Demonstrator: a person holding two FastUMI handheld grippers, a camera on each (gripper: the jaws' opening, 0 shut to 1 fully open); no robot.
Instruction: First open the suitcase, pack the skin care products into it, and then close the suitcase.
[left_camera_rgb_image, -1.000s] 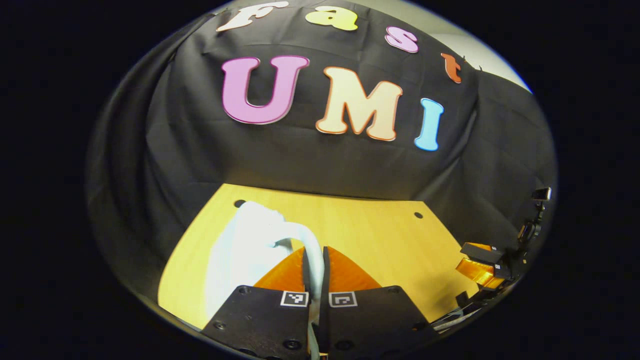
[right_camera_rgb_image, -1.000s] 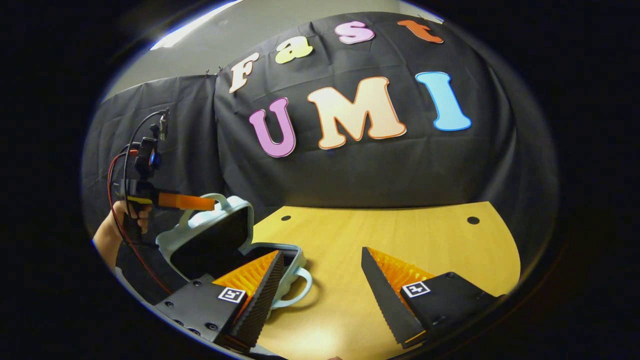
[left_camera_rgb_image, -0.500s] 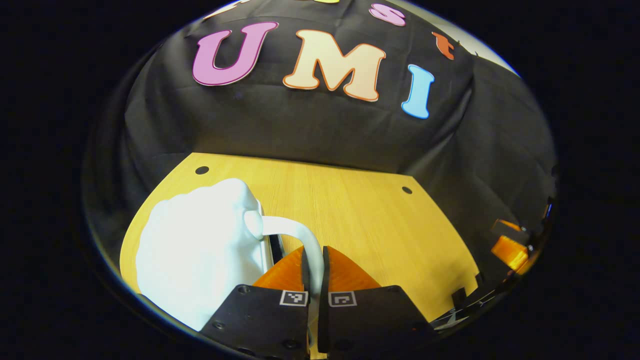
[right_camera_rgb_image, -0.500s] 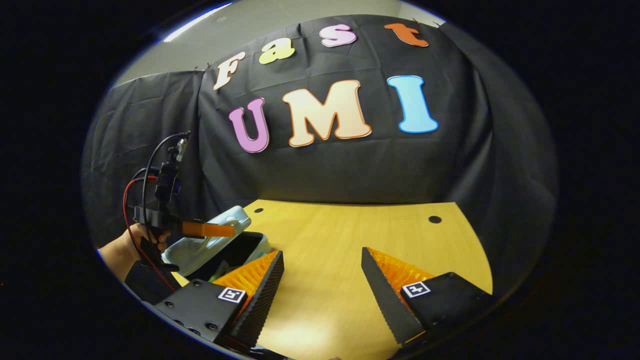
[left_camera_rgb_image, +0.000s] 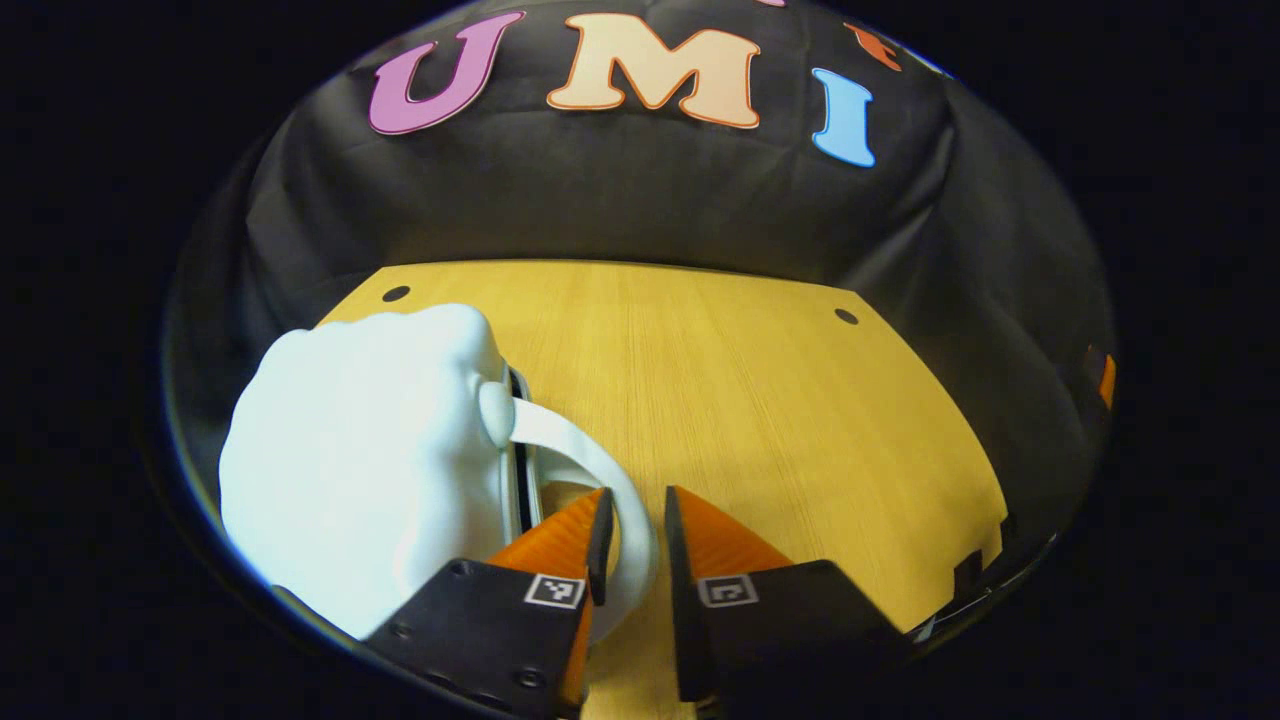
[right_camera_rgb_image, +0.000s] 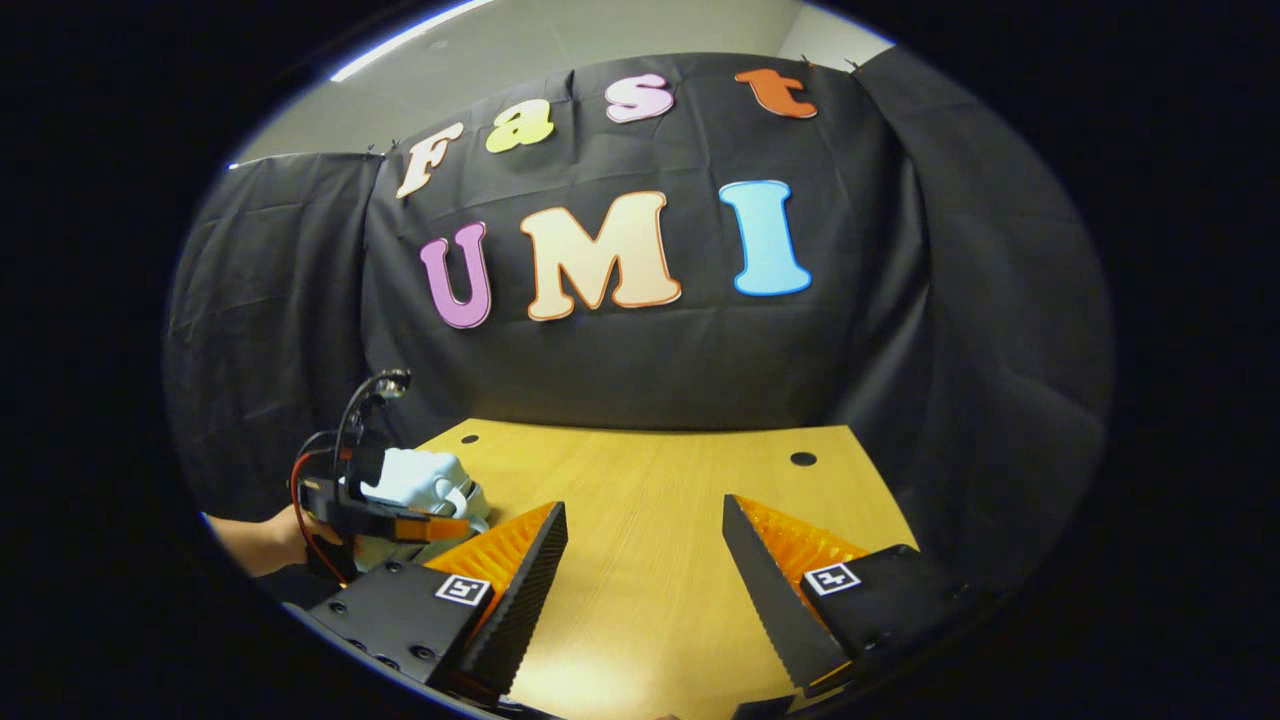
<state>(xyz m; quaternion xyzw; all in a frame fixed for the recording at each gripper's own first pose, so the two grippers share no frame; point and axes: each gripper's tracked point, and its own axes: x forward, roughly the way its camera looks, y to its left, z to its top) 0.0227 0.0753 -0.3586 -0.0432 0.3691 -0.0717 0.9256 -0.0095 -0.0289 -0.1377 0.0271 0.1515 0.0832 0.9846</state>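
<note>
The pale blue suitcase (left_camera_rgb_image: 360, 450) lies on the wooden table (left_camera_rgb_image: 720, 380) at the left of the left gripper view, lid down, so its inside is hidden. Its curved handle (left_camera_rgb_image: 560, 440) runs between the fingers of my left gripper (left_camera_rgb_image: 634, 510), which stand slightly apart around it. In the right gripper view the suitcase (right_camera_rgb_image: 420, 478) sits at the far left, with the left gripper (right_camera_rgb_image: 400, 525) and the hand (right_camera_rgb_image: 255, 535) holding it in front. My right gripper (right_camera_rgb_image: 642, 502) hovers wide open over bare table (right_camera_rgb_image: 660, 470), holding nothing.
Black cloth walls close off the table's back and sides. Two small round holes (left_camera_rgb_image: 396, 294) (left_camera_rgb_image: 846, 316) mark the far corners of the tabletop. Bare wood stretches to the right of the suitcase.
The suitcase lid has swung down from raised to flat. My left gripper came down with the handle and its fingers have parted. The right gripper drew away from the suitcase.
</note>
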